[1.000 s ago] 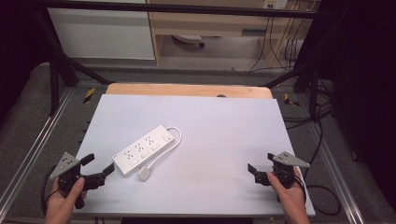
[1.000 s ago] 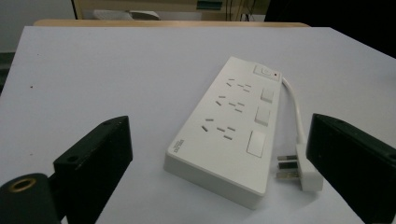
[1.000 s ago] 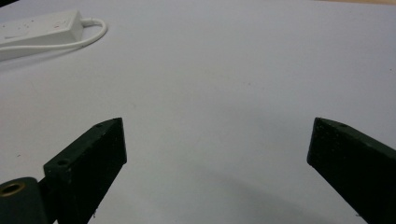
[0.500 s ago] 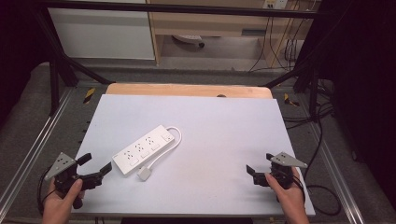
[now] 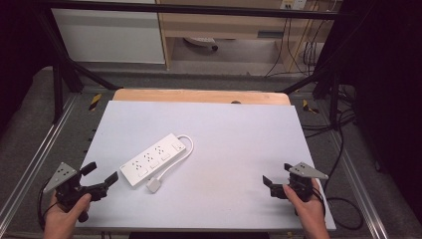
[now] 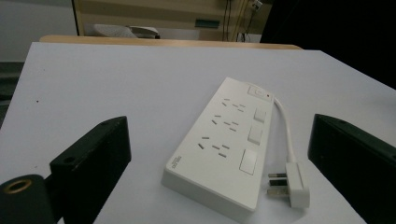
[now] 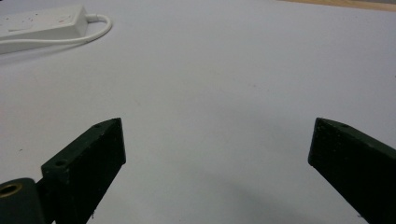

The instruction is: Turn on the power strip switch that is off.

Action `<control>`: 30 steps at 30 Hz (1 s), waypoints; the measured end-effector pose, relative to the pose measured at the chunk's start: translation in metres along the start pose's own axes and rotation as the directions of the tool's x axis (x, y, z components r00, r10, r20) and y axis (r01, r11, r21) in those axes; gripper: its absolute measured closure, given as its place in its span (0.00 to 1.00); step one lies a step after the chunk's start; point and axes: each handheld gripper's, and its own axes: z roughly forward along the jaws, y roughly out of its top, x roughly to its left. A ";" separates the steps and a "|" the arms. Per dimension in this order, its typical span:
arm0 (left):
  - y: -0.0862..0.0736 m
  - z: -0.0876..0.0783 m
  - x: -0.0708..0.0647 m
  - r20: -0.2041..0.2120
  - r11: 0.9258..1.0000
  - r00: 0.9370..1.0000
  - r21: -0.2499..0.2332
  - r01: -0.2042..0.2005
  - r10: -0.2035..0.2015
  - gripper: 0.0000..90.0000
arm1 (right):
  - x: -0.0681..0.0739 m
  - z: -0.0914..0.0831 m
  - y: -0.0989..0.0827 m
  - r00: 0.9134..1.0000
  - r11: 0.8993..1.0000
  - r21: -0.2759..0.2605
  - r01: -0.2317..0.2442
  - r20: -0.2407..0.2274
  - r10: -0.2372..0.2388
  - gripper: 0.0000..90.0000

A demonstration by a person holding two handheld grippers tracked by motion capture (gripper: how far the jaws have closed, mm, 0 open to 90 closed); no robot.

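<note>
Power strip (image 5: 154, 159) flat on bench (image 5: 239, 134), plug (image 5: 153, 185) beside it. Left tool (image 5: 102, 180) near strip, jaws apart, empty. Right tool (image 5: 276, 180) well apart, jaws spread.

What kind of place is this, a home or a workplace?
Probably a lab or workshop bench, not a home: a black metal frame surrounds the white table, loose cables hang behind it, and a person holds the left gripper and the right gripper.

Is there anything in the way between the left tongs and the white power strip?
Nothing visible. The left tongs are open and point at the power strip, with only bare white table between them. Its plug lies beside the strip's near end, off to one side.
</note>
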 end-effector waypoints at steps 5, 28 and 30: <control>0.002 -0.001 -0.001 -0.003 1.000 1.000 -0.013 0.008 -0.008 0.07 | 0.000 -0.001 0.000 1.000 1.000 -0.002 -0.003 0.002 0.003 0.05; 0.014 -0.001 -0.007 -0.004 0.997 1.000 -0.081 -0.008 0.008 0.07 | -0.002 -0.001 0.001 1.000 1.000 -0.004 -0.019 0.011 0.020 0.04; 0.015 0.000 -0.007 -0.004 0.996 1.000 -0.084 -0.008 0.008 0.07 | -0.002 -0.001 0.001 1.000 1.000 -0.006 -0.022 0.013 0.022 0.04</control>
